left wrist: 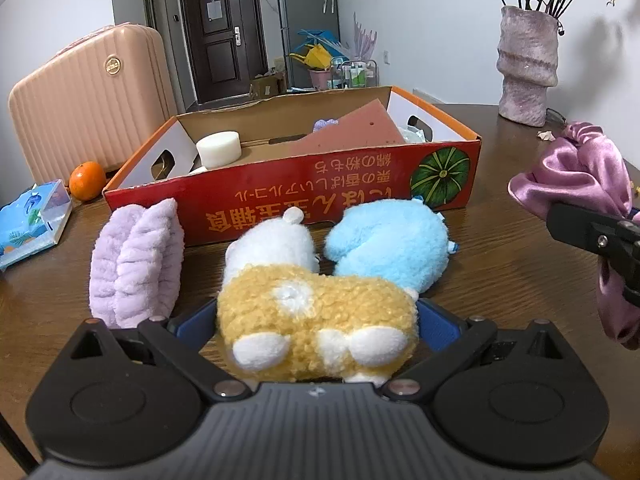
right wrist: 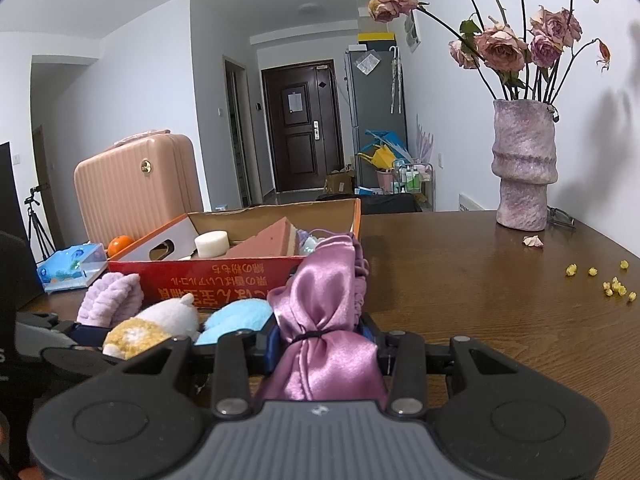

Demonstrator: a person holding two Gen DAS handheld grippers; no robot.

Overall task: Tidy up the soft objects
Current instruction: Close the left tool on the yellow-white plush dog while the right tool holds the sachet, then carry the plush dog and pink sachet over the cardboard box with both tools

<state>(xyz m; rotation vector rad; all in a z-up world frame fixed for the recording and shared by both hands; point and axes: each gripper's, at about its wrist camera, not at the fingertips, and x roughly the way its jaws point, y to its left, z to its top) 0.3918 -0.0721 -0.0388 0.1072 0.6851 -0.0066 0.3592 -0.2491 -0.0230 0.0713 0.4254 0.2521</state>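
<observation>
Dark wooden table point(left wrist: 500, 264), near to far. Nearest, the left gripper point(left wrist: 316, 320) stands with jaws spread around the yellow plush point(left wrist: 316, 320), whose long axis runs left to right between the pads; grip uncertain. Right gripper point(right wrist: 320, 340) is clamped on the purple satin cloth point(right wrist: 320, 300). Beyond both, the red box point(left wrist: 304, 200) lies far, open-topped.

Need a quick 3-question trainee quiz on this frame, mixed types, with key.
1. True or false: the right gripper is shut on the pink satin cloth bundle.
2. Which soft thing lies between the left gripper fingers? A) sky-blue plush toy B) yellow-and-white plush toy C) lilac fluffy folded cloth
3. Fill in: the white round foam puck sits inside the red cardboard ____.

Key: 1 true; 2 B; 3 box.
</observation>
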